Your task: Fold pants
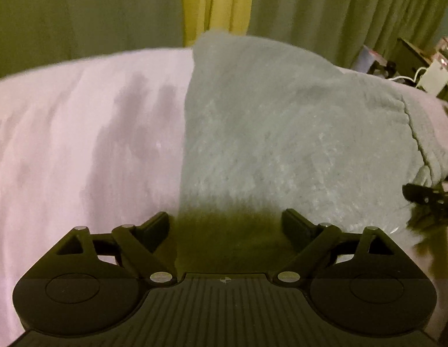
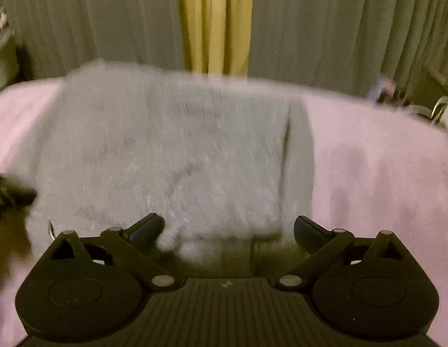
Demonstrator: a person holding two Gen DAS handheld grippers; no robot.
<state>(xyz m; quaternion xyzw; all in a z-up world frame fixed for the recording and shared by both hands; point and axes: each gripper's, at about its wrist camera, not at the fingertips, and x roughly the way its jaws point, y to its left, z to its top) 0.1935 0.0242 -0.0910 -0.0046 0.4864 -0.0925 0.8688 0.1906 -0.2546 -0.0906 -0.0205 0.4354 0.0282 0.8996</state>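
My left gripper [image 1: 225, 225] and right gripper [image 2: 228, 231] both stand spread wide, pinching nothing, above the near edge of the grey pants [image 1: 282, 133]. The pants lie folded on the pink bed [image 1: 79, 144], apparently so I can release them.

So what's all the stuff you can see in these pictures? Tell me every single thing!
pants: one, fuzzy grey, folded flat on the bed cover
bed cover: one, pale pink, spread under the pants
curtains: greyish green, hanging behind the bed, with a yellow strip in the middle
clutter: several small things, too blurry to name, past the bed's far right edge
left gripper: one, black, fingers wide apart over the near edge of the pants, holding nothing
right gripper: one, black, fingers wide apart over the near edge of the pants, holding nothing
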